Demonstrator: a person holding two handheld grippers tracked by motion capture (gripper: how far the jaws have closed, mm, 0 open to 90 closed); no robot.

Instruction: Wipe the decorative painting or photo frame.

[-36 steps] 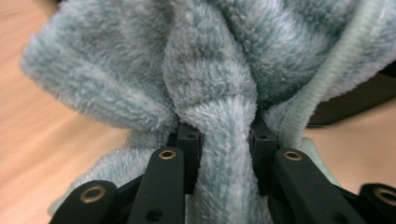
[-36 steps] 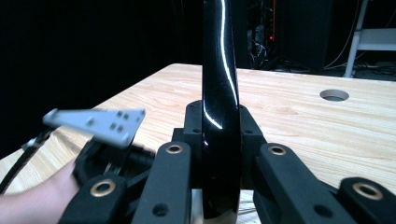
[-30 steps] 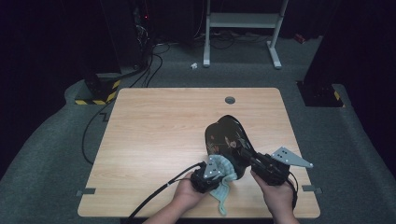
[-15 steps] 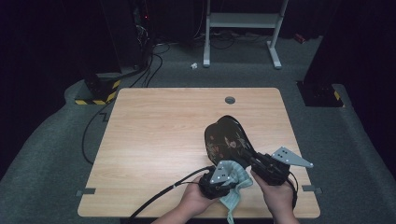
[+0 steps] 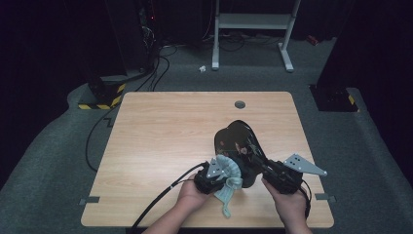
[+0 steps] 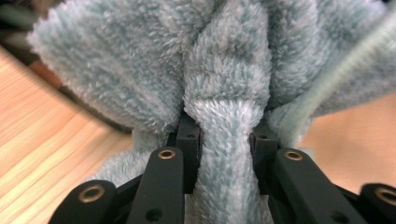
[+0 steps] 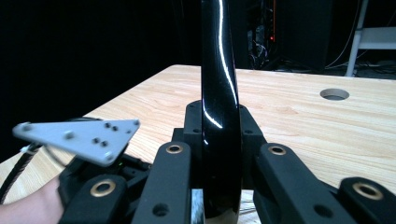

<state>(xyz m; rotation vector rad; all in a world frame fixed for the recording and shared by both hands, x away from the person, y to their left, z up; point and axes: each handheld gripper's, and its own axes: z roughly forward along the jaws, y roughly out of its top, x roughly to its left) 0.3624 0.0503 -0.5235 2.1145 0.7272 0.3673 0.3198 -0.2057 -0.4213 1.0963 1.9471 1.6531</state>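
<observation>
My left gripper (image 6: 224, 140) is clamped on a fold of the pale blue fleecy cloth (image 6: 224, 93). In the left gripper view the fabric is pinched into a narrow ridge between the two black jaws and fans out above and to both sides of them. A ribbed hem of the same cloth runs up the right of that view.

My right gripper (image 7: 219, 135) is clamped on the rim of the glossy black plate (image 7: 218, 70). In the right gripper view the plate stands edge-on, upright between the jaws, its rim sunk down to their base.

In the high view the left gripper (image 5: 220, 176) sits at the near edge of the table, the cloth (image 5: 229, 180) bunched at its tip and touching the near part of the plate (image 5: 236, 141). One end of the cloth hangs toward me. The right gripper (image 5: 263, 165) comes in from the right and grips the plate's near right rim. The plate is lifted on that side and tilted, its dark patterned face turned left toward the cloth.

Both of my hands are at the near edge of the wooden table (image 5: 160, 141), right of centre. A round cable hole (image 5: 239, 104) lies near the far edge, well apart from the plate. A black cable (image 5: 165, 195) trails from the left gripper off the near edge.
</observation>
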